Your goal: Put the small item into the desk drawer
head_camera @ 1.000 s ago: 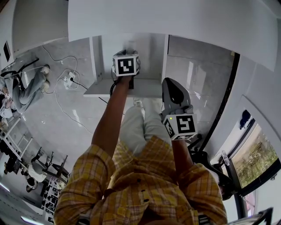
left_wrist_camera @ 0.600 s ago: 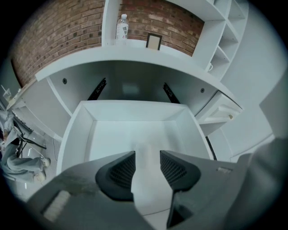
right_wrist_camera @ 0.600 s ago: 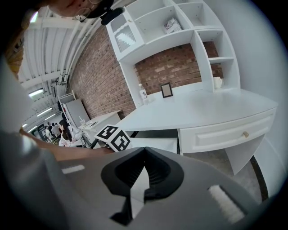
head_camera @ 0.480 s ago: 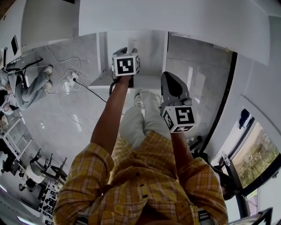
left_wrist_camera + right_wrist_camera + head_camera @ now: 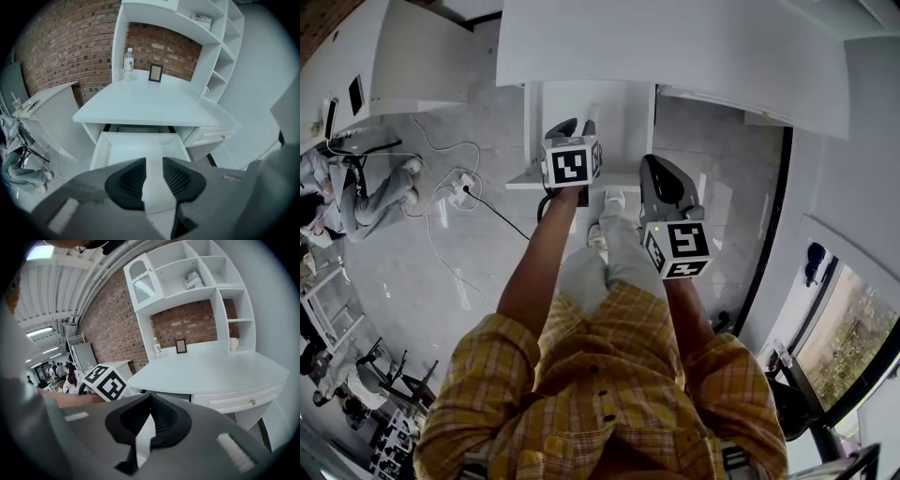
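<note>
Risk: the drawer [image 5: 99,149] stands pulled out under the desk [image 5: 150,105] and I can't see the small item in any view (the drawer floor that shows is bare, the rest sits behind the jaws). If it never landed inside, shutting now closes an empty drawer. Left gripper [image 5: 153,168] is released, its jaws have just been narrowing with nothing between them. Right gripper [image 5: 150,399] is clenched on nothing. Versus a second back: both grippers are higher above the drawer.

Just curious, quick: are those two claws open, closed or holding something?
Left gripper: open, nothing between the jaws, which have just been closing.
Right gripper: closed, tips together, holding nothing.
</note>
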